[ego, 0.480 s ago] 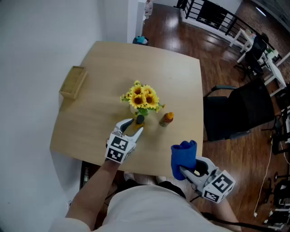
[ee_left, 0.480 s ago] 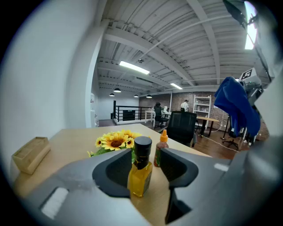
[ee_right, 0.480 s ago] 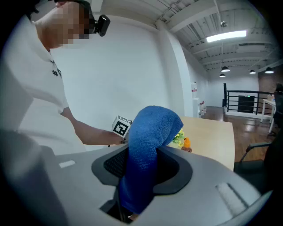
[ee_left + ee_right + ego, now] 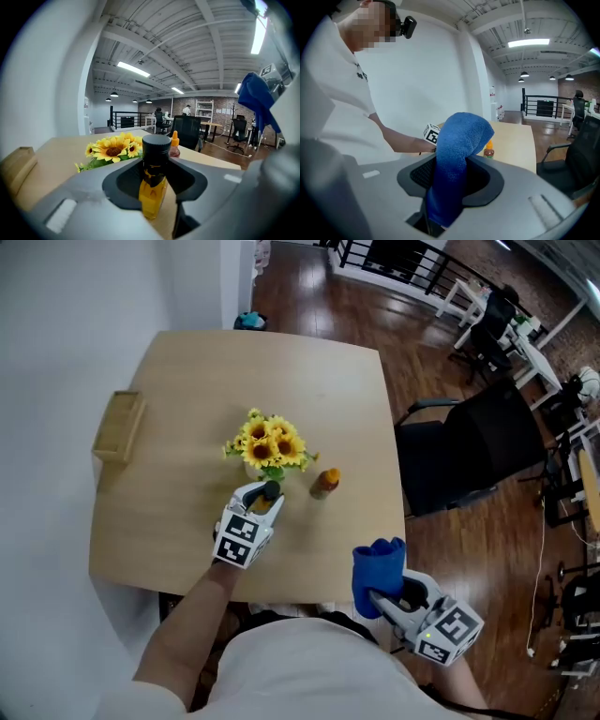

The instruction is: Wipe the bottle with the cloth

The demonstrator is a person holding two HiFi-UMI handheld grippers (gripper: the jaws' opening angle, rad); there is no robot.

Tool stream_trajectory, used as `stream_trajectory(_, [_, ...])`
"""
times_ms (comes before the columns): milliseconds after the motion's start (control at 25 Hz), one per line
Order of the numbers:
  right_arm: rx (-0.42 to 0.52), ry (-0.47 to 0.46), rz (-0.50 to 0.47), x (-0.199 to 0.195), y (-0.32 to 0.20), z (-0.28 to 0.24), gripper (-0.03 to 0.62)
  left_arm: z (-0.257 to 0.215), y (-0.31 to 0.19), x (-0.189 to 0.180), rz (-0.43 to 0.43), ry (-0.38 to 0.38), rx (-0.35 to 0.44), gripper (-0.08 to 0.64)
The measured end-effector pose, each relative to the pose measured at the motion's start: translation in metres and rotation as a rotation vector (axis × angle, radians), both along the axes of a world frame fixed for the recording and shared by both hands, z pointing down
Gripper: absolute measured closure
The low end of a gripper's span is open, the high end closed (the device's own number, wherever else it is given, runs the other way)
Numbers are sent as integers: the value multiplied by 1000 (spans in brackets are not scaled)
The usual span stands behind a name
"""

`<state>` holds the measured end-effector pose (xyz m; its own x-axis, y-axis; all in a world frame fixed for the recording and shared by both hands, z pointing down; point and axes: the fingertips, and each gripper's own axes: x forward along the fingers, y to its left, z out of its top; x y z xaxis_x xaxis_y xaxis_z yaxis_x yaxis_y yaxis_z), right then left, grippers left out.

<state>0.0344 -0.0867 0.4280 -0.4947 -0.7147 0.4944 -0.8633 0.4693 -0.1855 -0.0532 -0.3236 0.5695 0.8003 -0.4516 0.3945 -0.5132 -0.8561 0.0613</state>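
A small yellow bottle (image 4: 267,496) with a black cap stands upright between the jaws of my left gripper (image 4: 263,500), which is shut on it just in front of the sunflowers. In the left gripper view the bottle (image 4: 153,187) fills the middle of that gripper (image 4: 154,197). My right gripper (image 4: 382,596) hangs off the table's near edge, shut on a blue cloth (image 4: 378,573) that sticks up from it. In the right gripper view the cloth (image 4: 457,159) drapes over this gripper (image 4: 450,192). The cloth and bottle are apart.
A bunch of sunflowers (image 4: 268,442) sits mid-table, with a small orange-capped bottle (image 4: 324,483) to its right. A wooden box (image 4: 117,427) lies at the table's left edge (image 4: 98,521). A black chair (image 4: 469,451) stands to the right on the wood floor.
The head camera has shifted, so the table sits more to the left in view. Both grippers keep their holds, and their places relative to the table look nearly the same.
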Motion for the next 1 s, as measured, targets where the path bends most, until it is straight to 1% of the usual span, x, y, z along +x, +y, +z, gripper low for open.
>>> stream_trajectory(160, [18,8,-24,-1,-12,-3,434,-8,9,-3,15,-7,2,410])
stream_trajectory(320, [64,5,-82,-11,-35,-17,434,-32,29,-4,32,-24,40,411])
stream_trajectory(480, [115,21,-185,-30,-62,-32,434,-63,58,4,55,-12,80,410])
stream_trajectory(640, [155,55,-311,-60,-83,-44,434,-84,88,15,70,-11,91,410])
stream_trajectory(840, [141,102,-422,-78,-87,-37,434,-93,123,26,66,-10,101,410])
stream_trajectory(920, [124,106,-443,-75,-83,-30,434,-89,136,26,51,-14,93,410])
stream_trajectory(1000, [113,82,-445,-66,-81,-26,434,-90,145,25,39,-21,93,410])
